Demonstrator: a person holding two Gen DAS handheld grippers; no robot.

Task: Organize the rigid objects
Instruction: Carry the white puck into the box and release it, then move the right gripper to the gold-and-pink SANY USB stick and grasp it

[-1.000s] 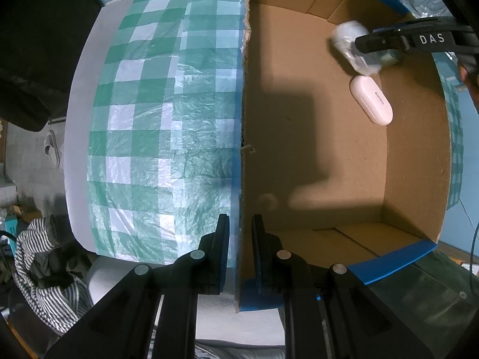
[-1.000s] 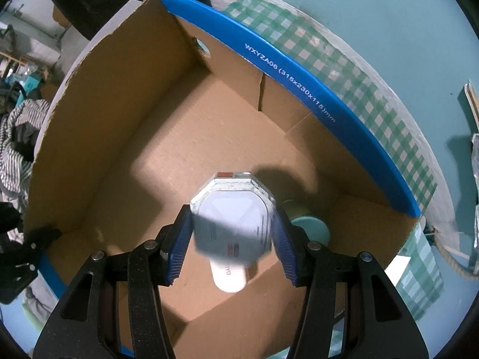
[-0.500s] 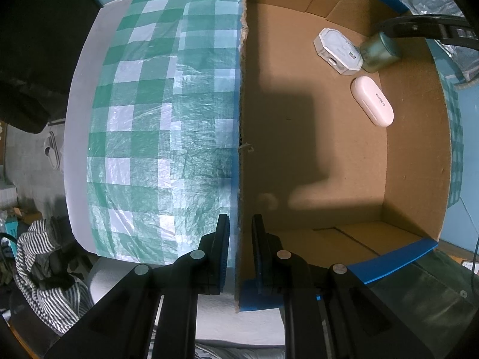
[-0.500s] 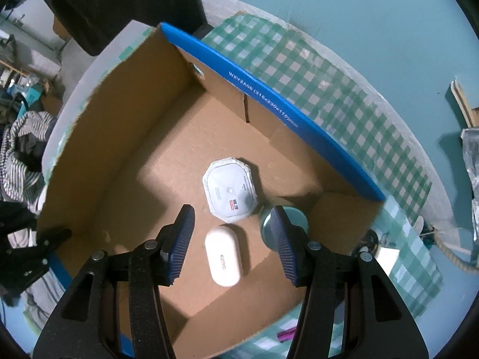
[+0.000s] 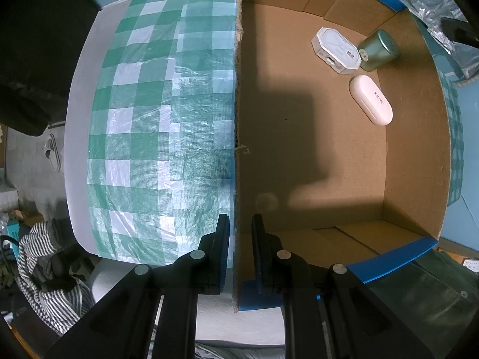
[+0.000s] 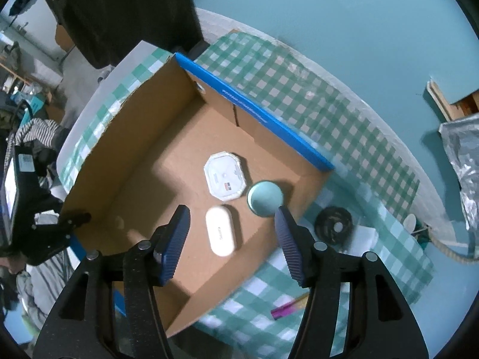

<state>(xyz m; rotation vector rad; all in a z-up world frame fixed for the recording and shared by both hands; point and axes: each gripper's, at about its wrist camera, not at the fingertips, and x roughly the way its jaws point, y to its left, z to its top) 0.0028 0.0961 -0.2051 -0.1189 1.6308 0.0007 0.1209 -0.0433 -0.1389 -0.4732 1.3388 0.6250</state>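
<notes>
The left gripper (image 5: 238, 233) points straight down, pinching the cardboard box (image 5: 239, 161) wall at 6 o'clock. The right gripper (image 6: 232, 226) points down above the box, jaws opening and empty; the octagonal box (image 6: 224, 176) lies at 12 o'clock.

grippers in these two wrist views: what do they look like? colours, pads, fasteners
Both are alike: black plastic, two-finger, with round silver fasteners on the finger arms. The left gripper has thin black fingers with blue showing at the pads. The right gripper has blue pads with fine ridges, mounted on black angular arms. No cables or sleeves show, and no markings are visible on either.
</notes>
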